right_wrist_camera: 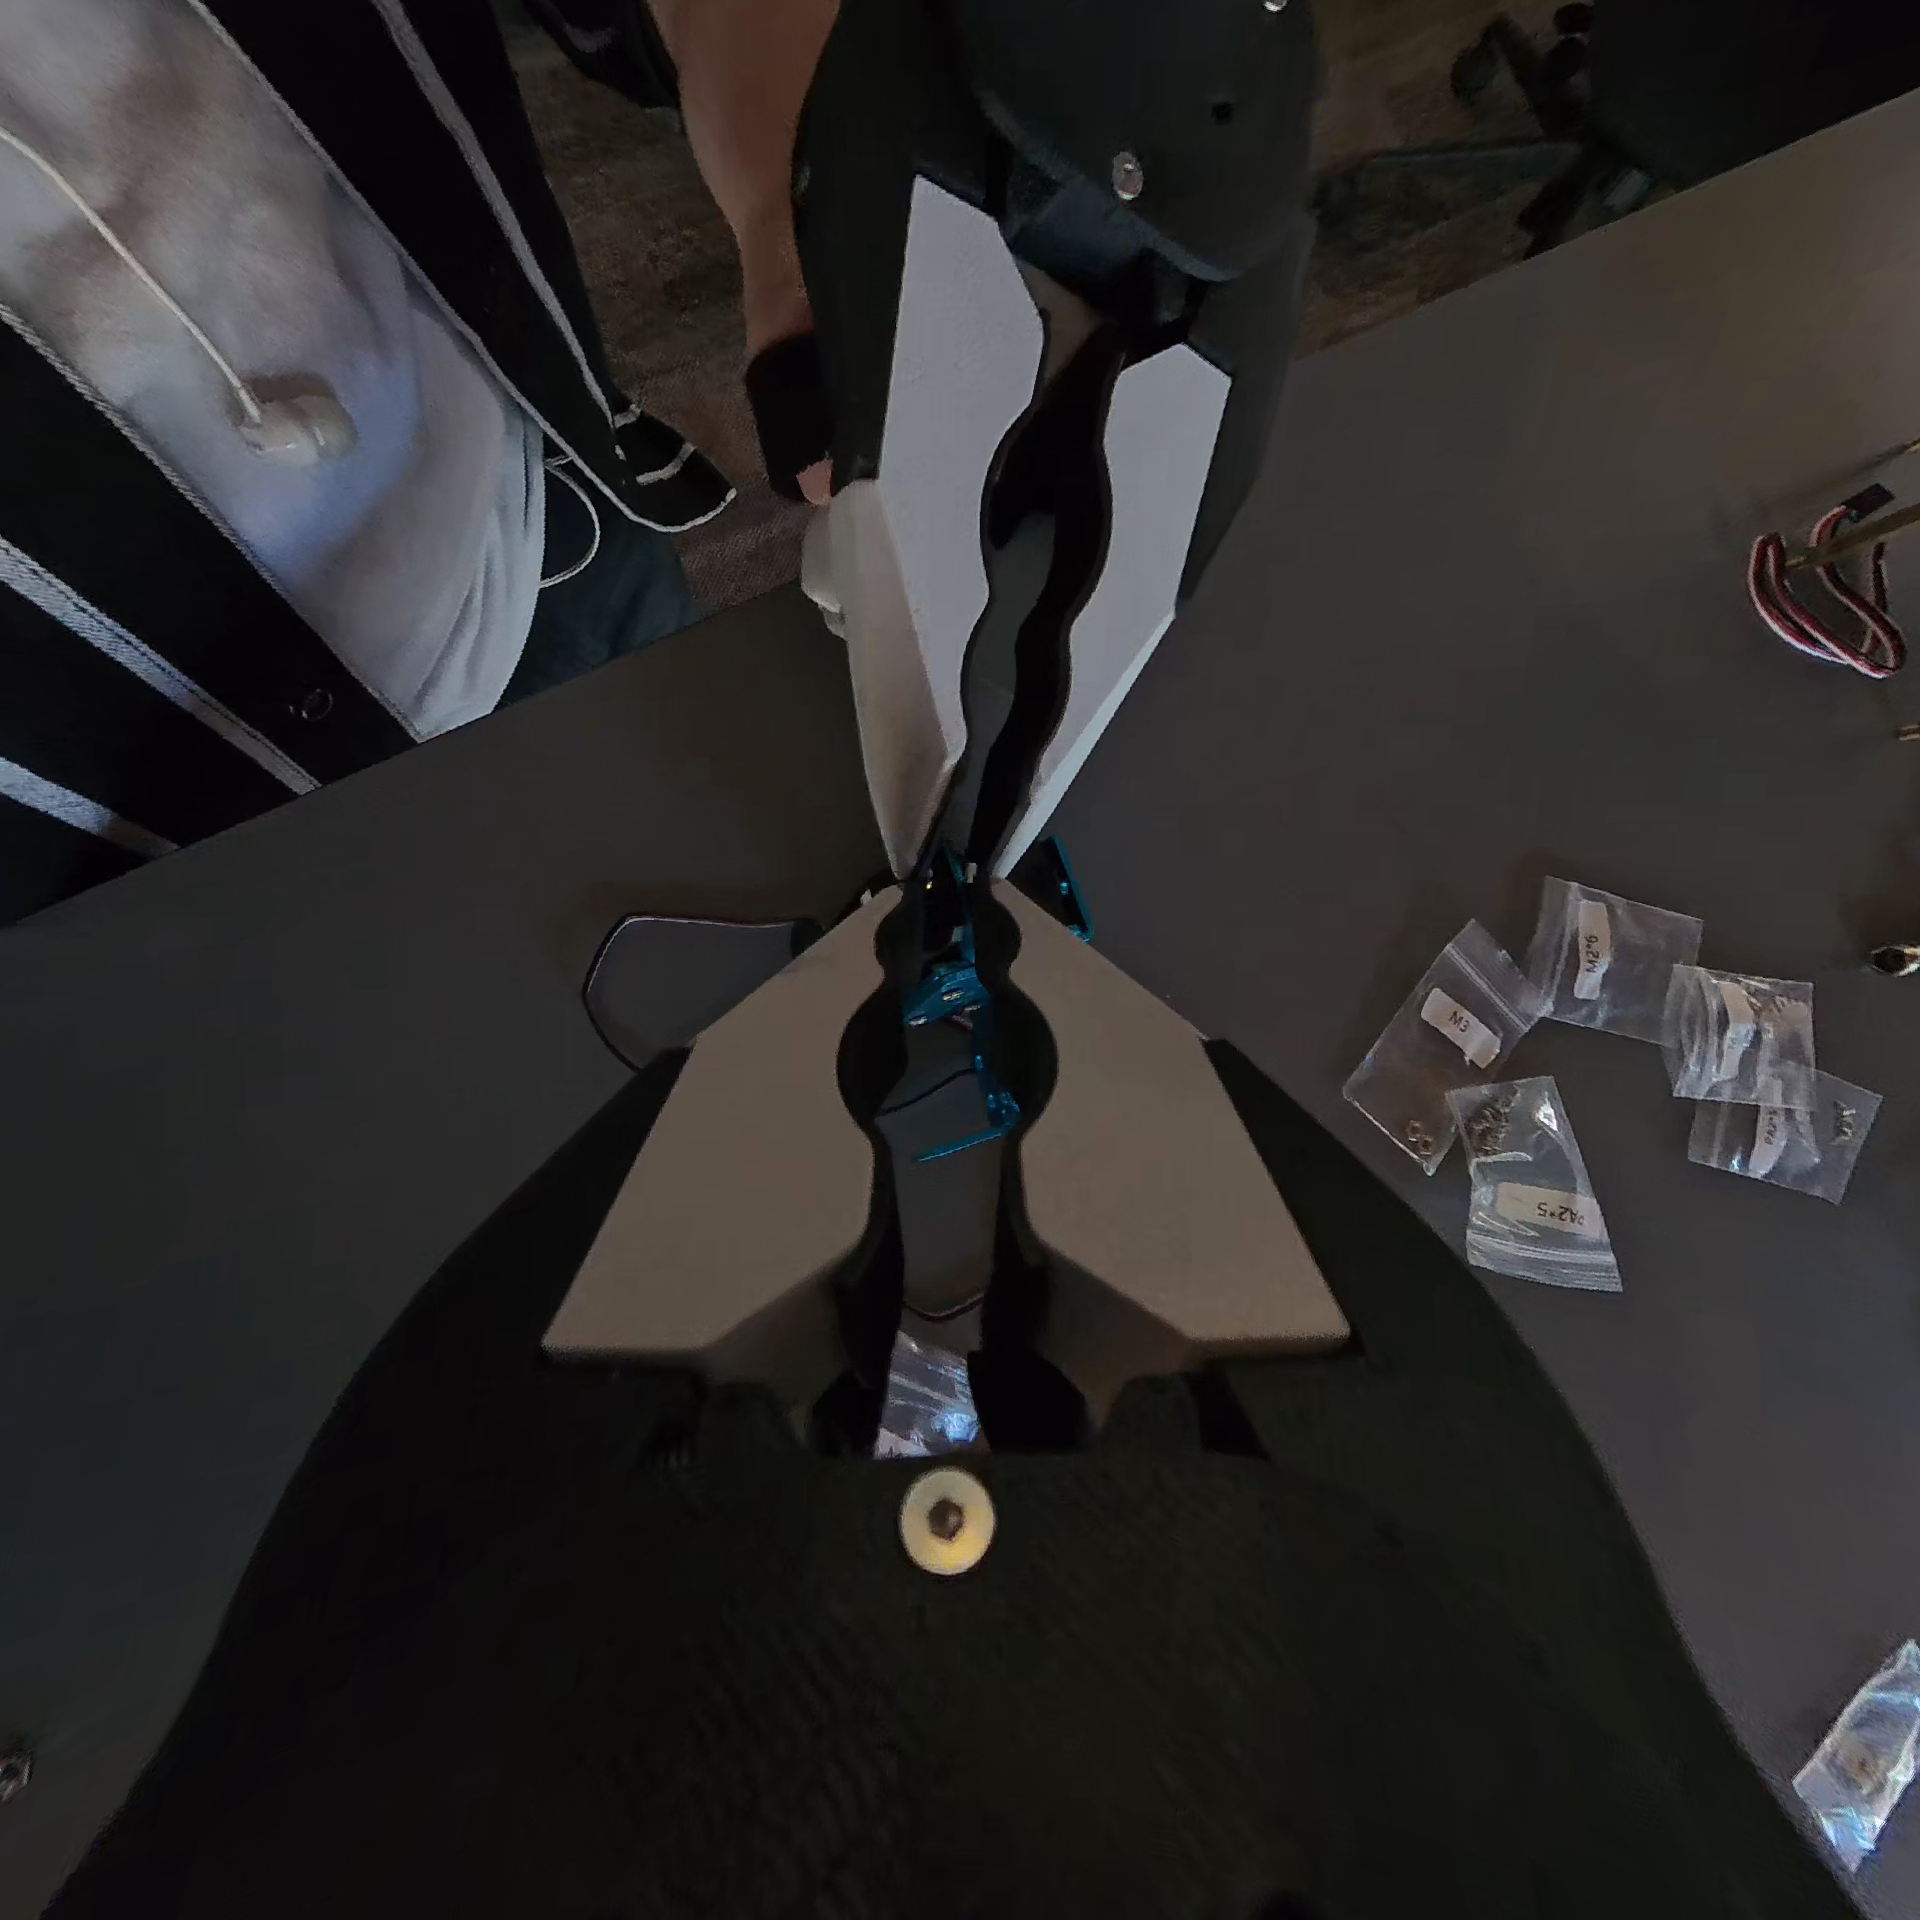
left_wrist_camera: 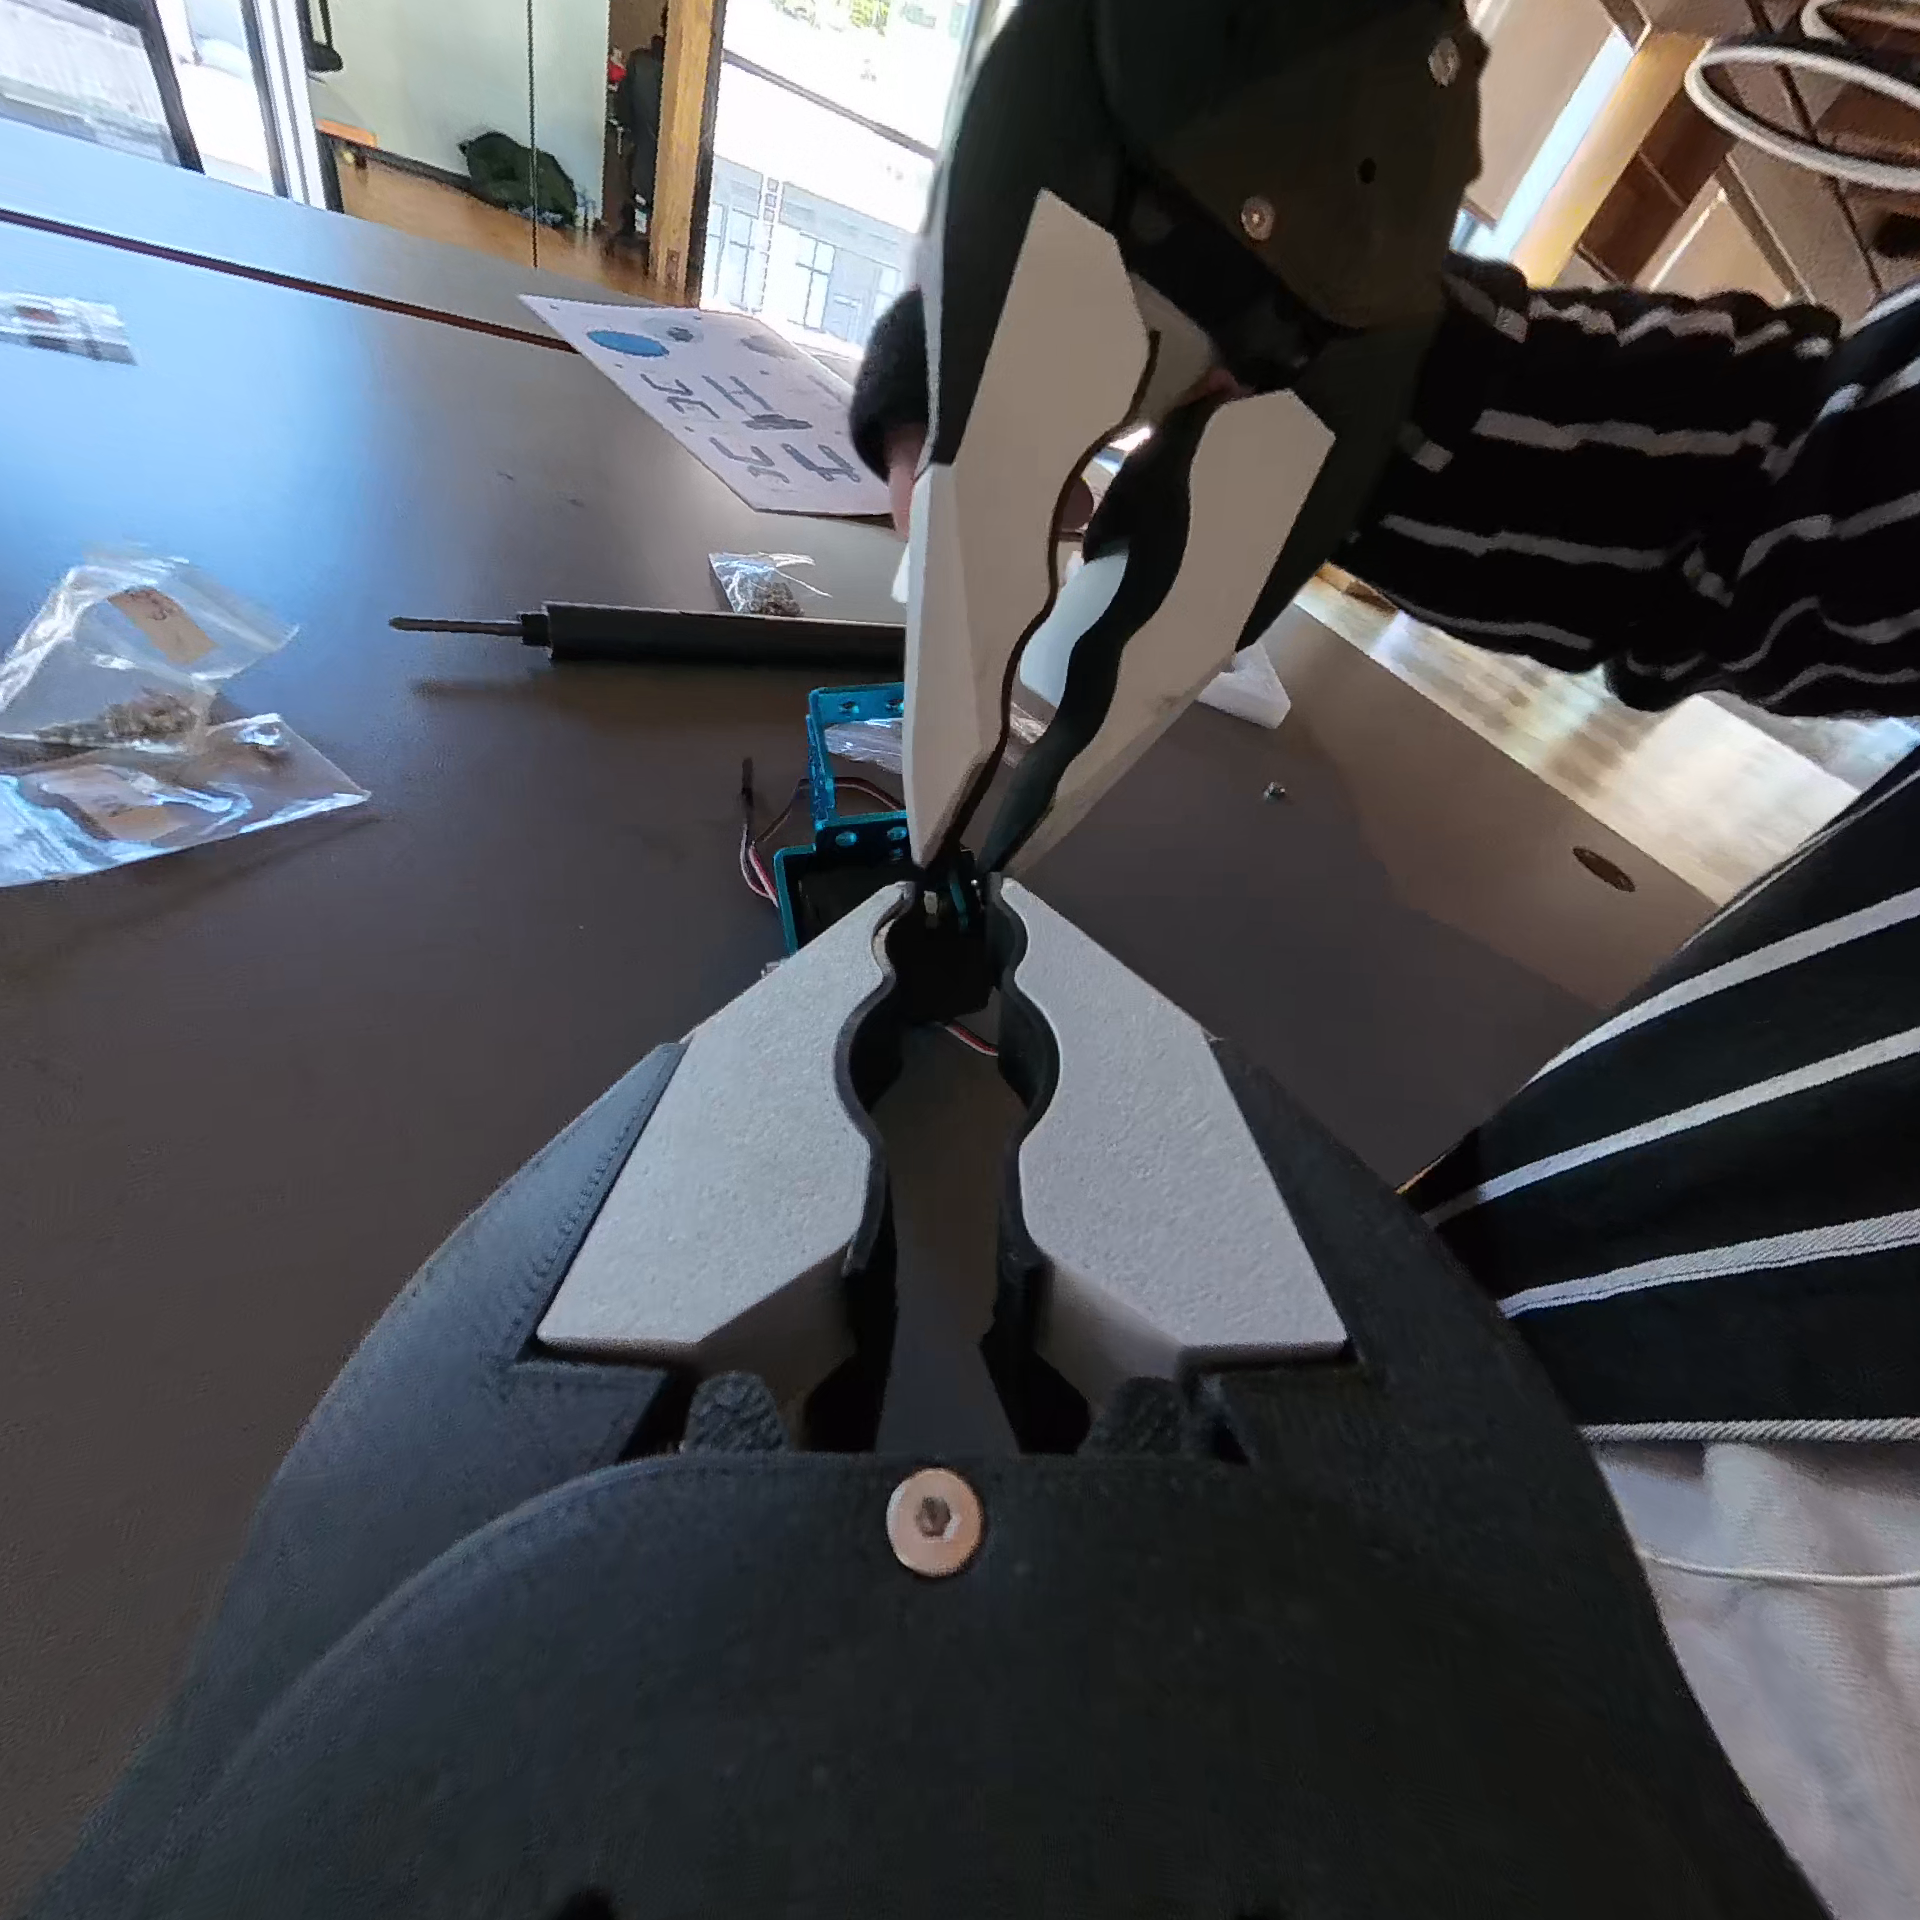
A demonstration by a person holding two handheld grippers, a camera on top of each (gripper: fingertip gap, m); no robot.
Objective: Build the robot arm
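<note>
My left gripper [left_wrist_camera: 951,902] is shut on a small black servo [left_wrist_camera: 940,971] with red, white and black wires, held just above the dark table [left_wrist_camera: 416,987]. A blue metal bracket [left_wrist_camera: 840,790] is attached to the servo's far side. My right gripper [left_wrist_camera: 961,862] comes down from above, and its tips meet on the top of the same assembly. In the right wrist view my right gripper [right_wrist_camera: 945,914] is shut on the blue bracket [right_wrist_camera: 961,1003], which runs down between its fingers. The left gripper [right_wrist_camera: 951,862] reaches in from the top, tip to tip with it.
A dark screwdriver [left_wrist_camera: 675,629] lies behind the assembly. Clear bags of small hardware [left_wrist_camera: 145,707] lie at the left, also in the right wrist view [right_wrist_camera: 1538,1091]. A printed sheet [left_wrist_camera: 727,395] lies farther back. A coiled wire bundle [right_wrist_camera: 1829,592] lies at the right. A person's striped sleeve [left_wrist_camera: 1610,520] crosses the table edge. My left and right fingertips are right by each other.
</note>
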